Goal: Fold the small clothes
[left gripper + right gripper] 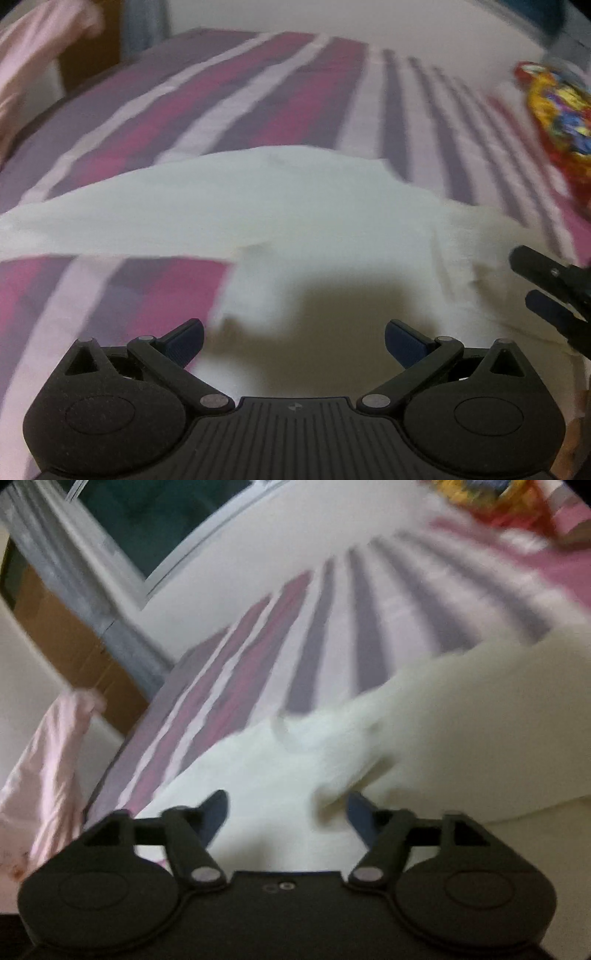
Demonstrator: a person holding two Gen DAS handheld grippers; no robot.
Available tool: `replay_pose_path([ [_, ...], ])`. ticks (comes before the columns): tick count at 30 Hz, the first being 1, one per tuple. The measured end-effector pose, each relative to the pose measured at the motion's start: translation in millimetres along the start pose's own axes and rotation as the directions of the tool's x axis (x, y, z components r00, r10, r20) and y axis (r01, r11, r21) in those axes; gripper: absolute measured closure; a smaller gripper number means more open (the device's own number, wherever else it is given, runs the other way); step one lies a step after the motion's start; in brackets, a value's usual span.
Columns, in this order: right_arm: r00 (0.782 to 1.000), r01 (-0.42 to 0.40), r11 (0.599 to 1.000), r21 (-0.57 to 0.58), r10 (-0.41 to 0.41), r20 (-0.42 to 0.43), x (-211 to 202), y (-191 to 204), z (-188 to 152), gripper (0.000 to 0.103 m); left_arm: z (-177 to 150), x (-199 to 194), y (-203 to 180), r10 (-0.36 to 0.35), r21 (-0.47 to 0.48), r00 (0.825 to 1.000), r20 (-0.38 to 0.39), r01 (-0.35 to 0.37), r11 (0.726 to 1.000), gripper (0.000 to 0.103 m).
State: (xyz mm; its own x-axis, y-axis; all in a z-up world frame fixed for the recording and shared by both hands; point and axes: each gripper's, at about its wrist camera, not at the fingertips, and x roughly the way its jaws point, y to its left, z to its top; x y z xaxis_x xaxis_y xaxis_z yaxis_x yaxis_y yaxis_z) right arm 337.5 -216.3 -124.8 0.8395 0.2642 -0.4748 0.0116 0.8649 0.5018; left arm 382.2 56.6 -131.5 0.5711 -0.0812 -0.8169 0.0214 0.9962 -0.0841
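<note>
A small white garment (280, 206) lies spread on a striped pink, purple and white bedsheet (229, 92). My left gripper (293, 341) is open and empty, hovering just above the garment's near part. My right gripper (288, 814) is open and empty over the same white garment (424, 731), which looks bunched and blurred in that view. The right gripper's fingers (543, 280) also show at the right edge of the left wrist view, above the garment's right side.
A colourful red and yellow printed item (557, 114) lies on the bed at the far right. A pale pink cloth (40, 771) hangs at the bed's left side. A window frame (122, 546) and a brown panel (74, 646) stand beyond the bed.
</note>
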Motion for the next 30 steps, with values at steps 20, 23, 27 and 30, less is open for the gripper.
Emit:
replay_pose_path([
  [20, 0.993, -0.002, 0.976, 0.216, -0.024, 0.117, -105.4, -112.6, -8.1, 0.017, 7.0, 62.6, -133.4, -0.099, 0.281, 0.990, 0.096, 0.068, 0.957, 0.001],
  [23, 0.989, -0.017, 0.973, 0.230, -0.017, 0.144, -111.4, -116.7, -9.2, 0.015, 6.0, 71.4, -127.6, -0.116, 0.258, 0.989, 0.095, 0.088, 0.962, 0.024],
  [27, 0.988, -0.021, 0.974, 0.227, -0.015, 0.153, -112.7, -119.5, -11.2, 0.015, 13.0, 77.1, -114.4, -0.188, 0.184, 0.977, 0.097, 0.168, 0.968, 0.044],
  [30, 0.988, -0.029, 0.974, 0.225, -0.006, 0.151, -110.3, -119.9, -13.2, 0.015, 13.9, 74.2, -108.9, -0.177, 0.166, 0.973, 0.145, 0.153, 0.974, 0.044],
])
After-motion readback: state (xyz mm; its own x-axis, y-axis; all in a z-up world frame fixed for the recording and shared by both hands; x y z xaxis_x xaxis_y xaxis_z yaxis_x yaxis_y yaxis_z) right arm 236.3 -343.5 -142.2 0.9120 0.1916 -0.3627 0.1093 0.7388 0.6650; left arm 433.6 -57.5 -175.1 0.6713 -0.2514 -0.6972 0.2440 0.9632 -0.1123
